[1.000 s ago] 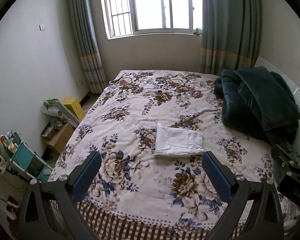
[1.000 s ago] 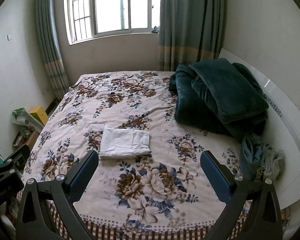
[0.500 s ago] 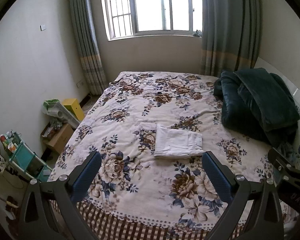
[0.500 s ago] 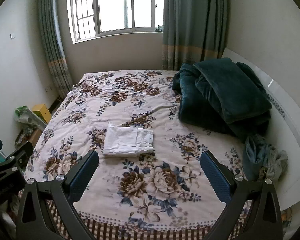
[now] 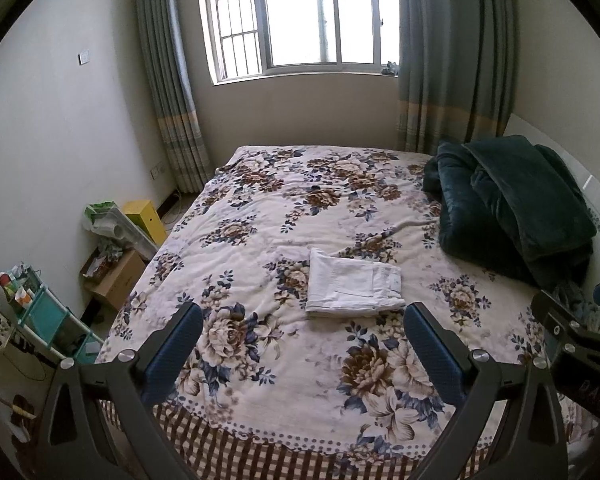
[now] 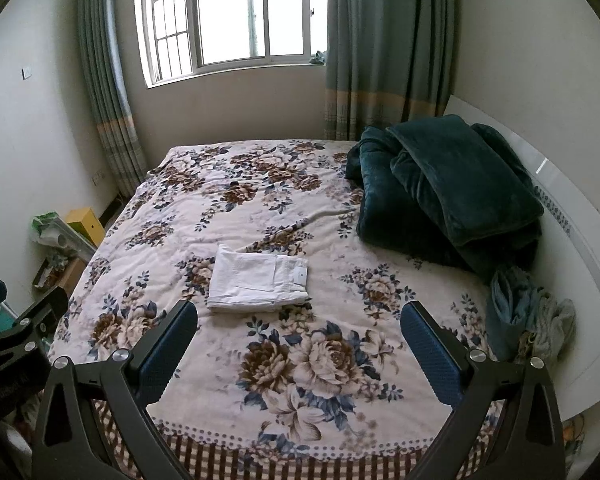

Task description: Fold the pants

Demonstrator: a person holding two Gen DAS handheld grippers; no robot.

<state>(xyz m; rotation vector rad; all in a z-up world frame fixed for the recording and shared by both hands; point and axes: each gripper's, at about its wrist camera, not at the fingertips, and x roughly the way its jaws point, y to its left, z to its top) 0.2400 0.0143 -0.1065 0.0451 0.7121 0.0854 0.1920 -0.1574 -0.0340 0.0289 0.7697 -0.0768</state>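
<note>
Pants [image 5: 354,283] folded flat mid-bed [image 5: 260,216], on the floral cover. Dark blanket [image 5: 512,208] heaped toward the headboard side of the pants, apart. We hold left gripper [image 5: 303,350] and right gripper [image 6: 299,346] wide open, empty, near the bed's front edge, clear of the pants.

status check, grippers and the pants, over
Left gripper and right gripper open, empty, off the bed. White pants folded flat mid-bedspread. Green blanket apart at headboard side, nothing in the way.
</note>
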